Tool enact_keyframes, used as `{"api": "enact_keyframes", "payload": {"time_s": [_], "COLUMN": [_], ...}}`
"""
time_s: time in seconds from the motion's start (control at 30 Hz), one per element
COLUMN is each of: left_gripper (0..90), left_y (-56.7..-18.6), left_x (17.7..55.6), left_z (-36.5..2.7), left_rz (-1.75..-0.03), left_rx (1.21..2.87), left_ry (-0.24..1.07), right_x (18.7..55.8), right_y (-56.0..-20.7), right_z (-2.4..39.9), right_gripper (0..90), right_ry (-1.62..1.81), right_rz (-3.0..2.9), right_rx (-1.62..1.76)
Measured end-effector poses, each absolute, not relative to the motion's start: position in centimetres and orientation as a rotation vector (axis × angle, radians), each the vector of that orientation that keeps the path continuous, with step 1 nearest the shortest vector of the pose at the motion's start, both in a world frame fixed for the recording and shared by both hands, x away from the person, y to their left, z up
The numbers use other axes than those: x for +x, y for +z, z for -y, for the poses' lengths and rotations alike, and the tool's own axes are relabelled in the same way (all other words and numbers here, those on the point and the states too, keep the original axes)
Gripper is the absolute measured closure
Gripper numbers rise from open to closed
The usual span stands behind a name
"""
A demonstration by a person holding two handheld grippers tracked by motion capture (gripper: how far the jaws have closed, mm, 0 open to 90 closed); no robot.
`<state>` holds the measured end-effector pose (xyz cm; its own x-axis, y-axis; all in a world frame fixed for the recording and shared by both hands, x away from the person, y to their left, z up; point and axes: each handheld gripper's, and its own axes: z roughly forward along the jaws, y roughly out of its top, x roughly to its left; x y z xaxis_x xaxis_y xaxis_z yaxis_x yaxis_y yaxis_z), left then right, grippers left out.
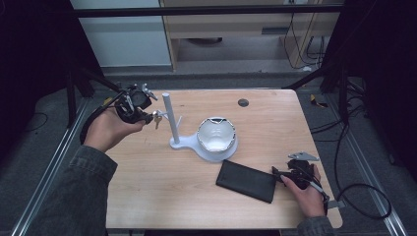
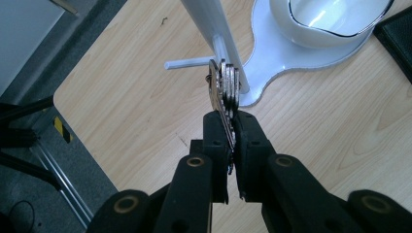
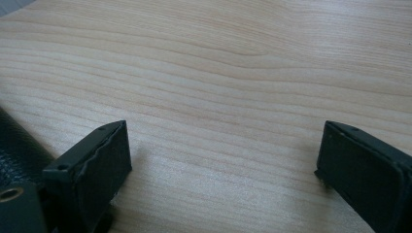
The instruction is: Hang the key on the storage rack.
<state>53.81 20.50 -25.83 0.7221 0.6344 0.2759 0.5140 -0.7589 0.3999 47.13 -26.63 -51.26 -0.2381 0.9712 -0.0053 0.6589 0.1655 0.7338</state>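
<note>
Clamping a bunch of keys [image 2: 223, 90] edge-on, the left gripper [image 2: 232, 127] has its jaws pinched tight on the lower blades. The keys are up off the table, at the left far side, just beside a side peg [image 2: 187, 63] of the white stand [image 1: 173, 123]; cannot tell if they touch it. Judging: light, stiff metal, slick, and loose on the ring, so blades may fan or swivel; hold low across the flat blades, leaving the ring end free for the peg. White bowl [image 1: 216, 133] sits on the stand base, right of the post. Black wallet [image 1: 247, 181] lies near right. Right gripper [image 3: 223, 160] rests by it, jaws wide apart, nothing between them.
</note>
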Motion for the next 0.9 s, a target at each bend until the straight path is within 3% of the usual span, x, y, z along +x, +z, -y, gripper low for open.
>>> {"api": "enact_keyframes", "payload": {"time_s": [0.9], "left_gripper": [83.2], "left_y": [-26.0], "left_x": [54.3], "left_z": [-19.2], "left_rz": [-0.898], "left_rx": [2.608], "left_ry": [0.607], "right_x": [47.1], "right_y": [-51.3], "right_z": [26.6], "right_gripper": [5.6], "right_ry": [0.85], "right_rz": [-1.97], "right_rx": [1.532]}}
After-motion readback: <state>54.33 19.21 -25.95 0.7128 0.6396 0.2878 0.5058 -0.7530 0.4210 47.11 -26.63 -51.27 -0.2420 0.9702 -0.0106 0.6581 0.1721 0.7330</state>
